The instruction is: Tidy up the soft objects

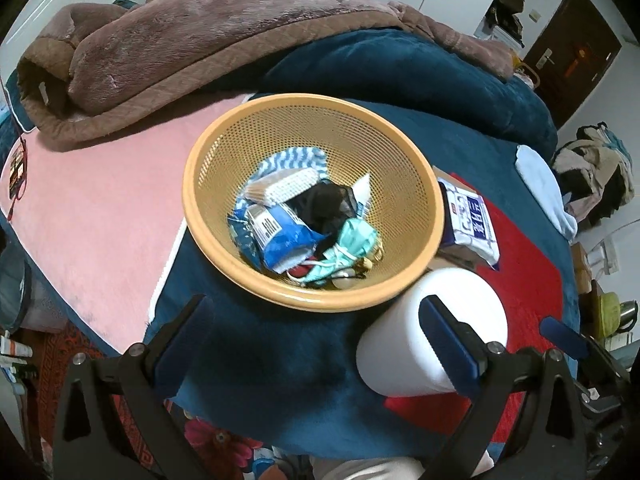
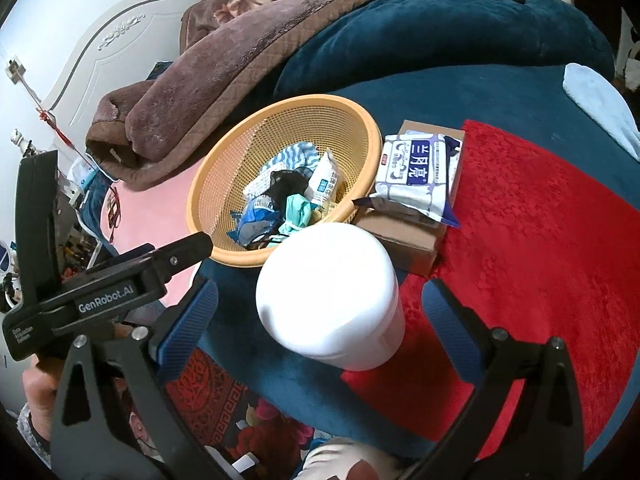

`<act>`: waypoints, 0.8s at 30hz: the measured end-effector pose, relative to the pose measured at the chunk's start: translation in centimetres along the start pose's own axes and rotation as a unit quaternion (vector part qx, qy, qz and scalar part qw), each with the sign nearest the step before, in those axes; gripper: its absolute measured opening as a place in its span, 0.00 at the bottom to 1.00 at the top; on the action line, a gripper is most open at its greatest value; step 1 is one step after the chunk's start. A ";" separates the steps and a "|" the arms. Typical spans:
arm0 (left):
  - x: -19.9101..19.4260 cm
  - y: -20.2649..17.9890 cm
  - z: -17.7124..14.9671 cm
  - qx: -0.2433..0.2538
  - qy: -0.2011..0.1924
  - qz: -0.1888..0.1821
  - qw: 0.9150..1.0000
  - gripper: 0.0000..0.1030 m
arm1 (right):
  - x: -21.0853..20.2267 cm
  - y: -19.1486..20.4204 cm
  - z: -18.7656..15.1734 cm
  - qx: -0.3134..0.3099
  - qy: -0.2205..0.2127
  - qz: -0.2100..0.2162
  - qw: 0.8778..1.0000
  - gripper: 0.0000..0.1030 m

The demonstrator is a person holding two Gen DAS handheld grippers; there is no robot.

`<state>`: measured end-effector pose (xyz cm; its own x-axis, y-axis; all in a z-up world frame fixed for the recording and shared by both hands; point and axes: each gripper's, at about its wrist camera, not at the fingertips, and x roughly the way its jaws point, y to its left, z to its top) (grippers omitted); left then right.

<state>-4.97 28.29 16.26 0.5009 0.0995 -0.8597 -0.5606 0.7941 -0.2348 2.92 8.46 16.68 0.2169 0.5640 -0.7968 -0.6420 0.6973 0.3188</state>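
A yellow mesh basket [image 1: 400,152] sits on the bed and holds a blue packet [image 1: 280,236], a black cloth [image 1: 324,204], a teal mask [image 1: 352,244] and a striped cloth [image 1: 292,158]. The basket also shows in the right wrist view [image 2: 256,148]. A white cylindrical tub [image 2: 332,296] stands in front of it, also in the left wrist view [image 1: 408,344]. My left gripper [image 1: 320,344] is open and empty, just short of the basket's near rim. My right gripper [image 2: 320,320] is open around the tub without touching it.
A wipes pack [image 2: 416,172] lies on a cardboard box [image 2: 404,240] right of the basket. A brown blanket [image 1: 192,40] and a teal duvet [image 1: 400,64] are heaped behind. A light blue cloth [image 2: 600,104] lies far right. The bed edge is near me.
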 end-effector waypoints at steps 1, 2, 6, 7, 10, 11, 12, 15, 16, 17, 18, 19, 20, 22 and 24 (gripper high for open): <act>-0.1 -0.2 -0.2 0.002 0.001 -0.001 1.000 0.99 | -0.1 -0.1 -0.2 0.001 -0.001 -0.001 1.000 1.00; -0.1 -0.5 -0.4 0.005 0.002 -0.003 1.000 0.99 | -0.3 -0.1 -0.4 0.003 -0.002 0.000 1.000 1.00; -0.4 -1.4 -1.5 0.010 0.004 -0.009 1.000 0.99 | -1.0 -0.6 -1.2 0.010 -0.007 0.004 1.000 1.00; -0.4 -1.6 -1.7 0.012 0.004 -0.009 1.000 0.99 | -1.1 -0.7 -1.4 0.011 -0.009 0.004 1.000 1.00; -0.7 -2.3 -2.5 0.018 -0.003 0.000 1.000 0.99 | -1.8 -1.1 -2.0 0.018 -0.019 -0.001 1.000 0.99; -1.0 -2.6 -2.9 0.020 -0.010 0.005 1.000 0.99 | -2.0 -1.3 -2.3 0.022 -0.024 -0.002 0.999 0.99; -1.1 -2.8 -3.2 0.022 -0.014 0.009 1.000 0.99 | -2.3 -1.5 -2.5 0.026 -0.028 -0.004 0.999 0.99; -1.5 -3.5 -4.2 0.028 -0.021 0.017 0.999 0.99 | -2.6 -2.3 -3.2 0.042 -0.031 -0.017 0.999 0.99; -1.6 -3.7 -4.5 0.029 -0.022 0.016 0.999 0.99 | -2.7 -2.5 -3.5 0.045 -0.031 -0.023 0.998 0.99; -1.7 -4.0 -5.0 0.031 -0.022 0.013 0.999 0.99 | -2.9 -2.7 -3.9 0.048 -0.034 -0.037 0.998 1.00; -1.7 -4.2 -5.3 0.033 -0.022 0.013 0.999 0.99 | -3.1 -2.9 -4.2 0.049 -0.038 -0.049 0.997 1.00; -1.7 -4.4 -5.6 0.033 -0.022 0.015 0.999 0.99 | -3.5 -3.0 -4.7 0.046 -0.048 -0.068 0.995 1.00; -1.7 -4.8 -6.1 0.034 -0.019 0.019 0.999 0.99 | -3.7 -3.0 -5.0 0.043 -0.053 -0.074 0.995 1.00; -1.8 -5.3 -6.8 0.036 -0.017 0.018 0.999 0.99 | -4.0 -3.4 -5.9 0.045 -0.058 -0.080 0.994 1.00; -1.7 -5.9 -7.7 0.034 -0.011 0.024 0.999 0.99 | -4.2 -3.9 -6.5 0.052 -0.052 -0.081 0.994 1.00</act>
<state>-7.63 18.80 15.65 0.4894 0.1498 -0.8591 -0.5383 0.8270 -0.1624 -0.23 0.53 15.43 0.3889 0.4803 -0.7862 -0.5152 0.8208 0.2465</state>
